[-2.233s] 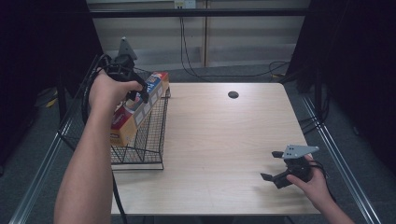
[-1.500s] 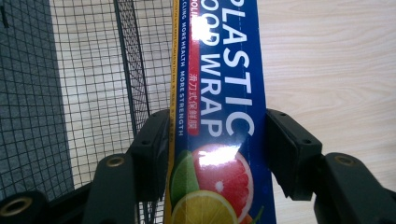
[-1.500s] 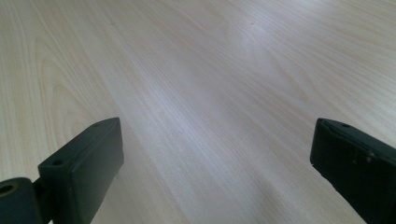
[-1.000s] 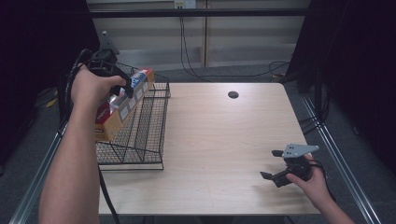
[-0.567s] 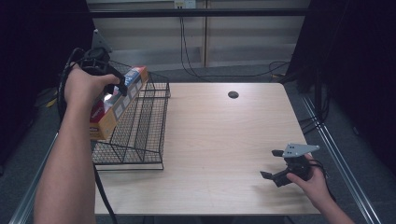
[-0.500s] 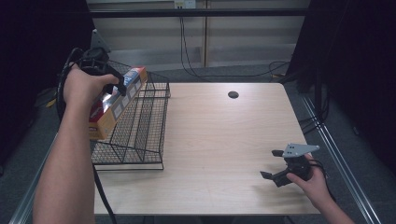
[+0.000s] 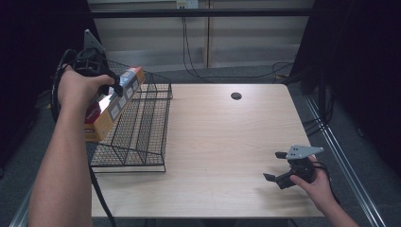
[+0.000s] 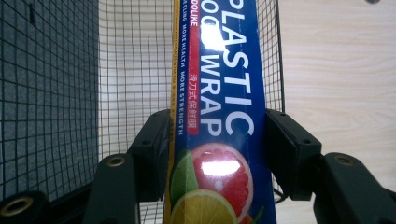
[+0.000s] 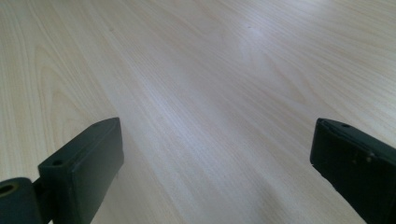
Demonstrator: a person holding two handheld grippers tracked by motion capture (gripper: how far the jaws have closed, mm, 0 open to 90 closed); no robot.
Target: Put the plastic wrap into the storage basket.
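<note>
Lifted leftward out of the black wire basket point(image 7: 142, 127), the blue-and-orange plastic-wrap carton point(image 8: 219, 116) sits pinched in the left tongs point(image 8: 217, 154); right tongs point(image 7: 280, 166) rest spread on the desk point(image 7: 222, 142). Next: likely setting it down.

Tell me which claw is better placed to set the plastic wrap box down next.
Left. The left claw is already shut on the plastic wrap box, above the wire rack. The right claw sits open and empty, low over the table, far from both.
</note>
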